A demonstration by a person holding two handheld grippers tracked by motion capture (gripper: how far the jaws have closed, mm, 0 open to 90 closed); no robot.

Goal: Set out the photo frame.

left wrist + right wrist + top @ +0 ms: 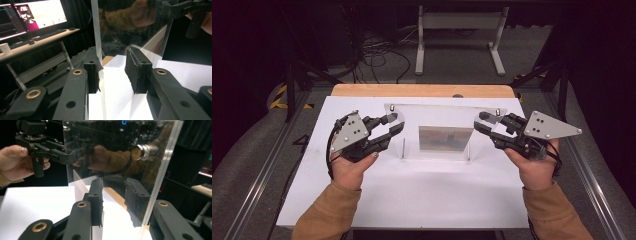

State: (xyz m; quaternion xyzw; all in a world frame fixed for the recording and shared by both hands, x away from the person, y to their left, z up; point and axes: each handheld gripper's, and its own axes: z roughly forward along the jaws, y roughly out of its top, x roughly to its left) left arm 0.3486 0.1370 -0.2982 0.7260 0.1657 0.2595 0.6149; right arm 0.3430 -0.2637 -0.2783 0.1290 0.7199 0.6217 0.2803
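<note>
A clear acrylic panel (444, 116) stands upright across the white board (412, 190), held on small metal posts (403, 148). A brownish rectangular patch (445, 139) shows in its lower middle. My left gripper (396, 123) is open at the panel's left edge. In the left gripper view the panel (130, 32) has its edge between the jaws of my left gripper (112, 72), close against the left pad (92, 72). My right gripper (479, 122) is open at the right edge. In the right gripper view my right gripper (115, 195) straddles the panel (112, 152), one jaw on each side.
The board lies on a wooden table (422, 90) with metal rails along both sides. A white frame stand (459, 30) and cables lie on the floor behind. A desk with a lit monitor (37, 12) and a paper cup (5, 47) is off to one side.
</note>
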